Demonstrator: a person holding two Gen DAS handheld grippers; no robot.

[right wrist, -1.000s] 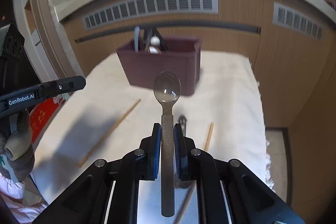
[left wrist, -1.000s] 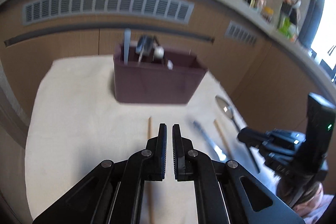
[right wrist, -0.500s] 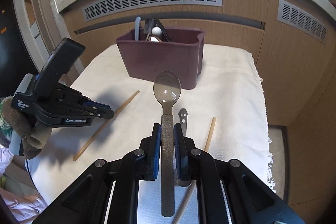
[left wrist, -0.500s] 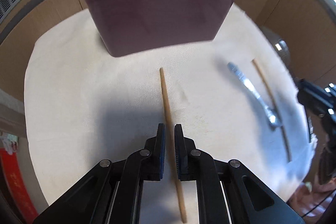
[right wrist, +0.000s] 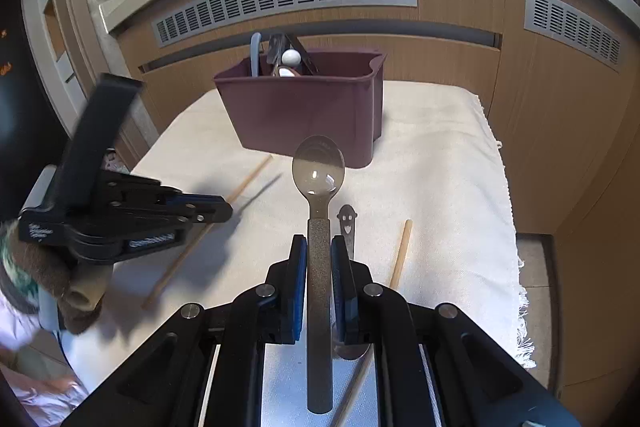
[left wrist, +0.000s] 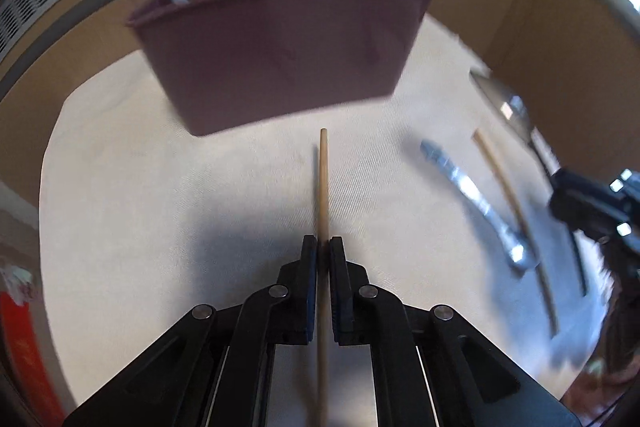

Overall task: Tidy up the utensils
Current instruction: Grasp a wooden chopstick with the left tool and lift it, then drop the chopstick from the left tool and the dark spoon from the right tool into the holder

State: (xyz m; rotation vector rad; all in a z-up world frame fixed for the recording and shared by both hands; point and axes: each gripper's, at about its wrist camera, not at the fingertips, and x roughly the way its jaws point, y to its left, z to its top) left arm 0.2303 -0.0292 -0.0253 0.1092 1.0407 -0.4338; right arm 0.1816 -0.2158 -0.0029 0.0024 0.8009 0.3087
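A maroon utensil holder [left wrist: 280, 55] [right wrist: 304, 107] stands at the far side of a cream cloth [left wrist: 140, 207] [right wrist: 440, 155], with several utensils standing in it. My left gripper [left wrist: 324, 247] is shut on a wooden chopstick [left wrist: 323, 183], which points toward the holder; its shadow on the cloth shows it is lifted. In the right wrist view the left gripper [right wrist: 224, 209] hovers over the cloth with that chopstick [right wrist: 192, 243]. My right gripper [right wrist: 319, 247] is shut on a metal spoon [right wrist: 319, 171], bowl forward, above the cloth.
A second wooden chopstick [right wrist: 401, 253] [left wrist: 508, 195] and a small metal spoon with a smiley cut-out [right wrist: 347, 223] [left wrist: 476, 203] lie on the cloth at the right. Wooden cabinet fronts with vents [right wrist: 288, 3] rise behind. The cloth's fringed edge [right wrist: 516, 259] is at right.
My left gripper has closed on the chopstick and raised it off the cloth, moving nearer the holder. The right gripper holds the spoon almost still.
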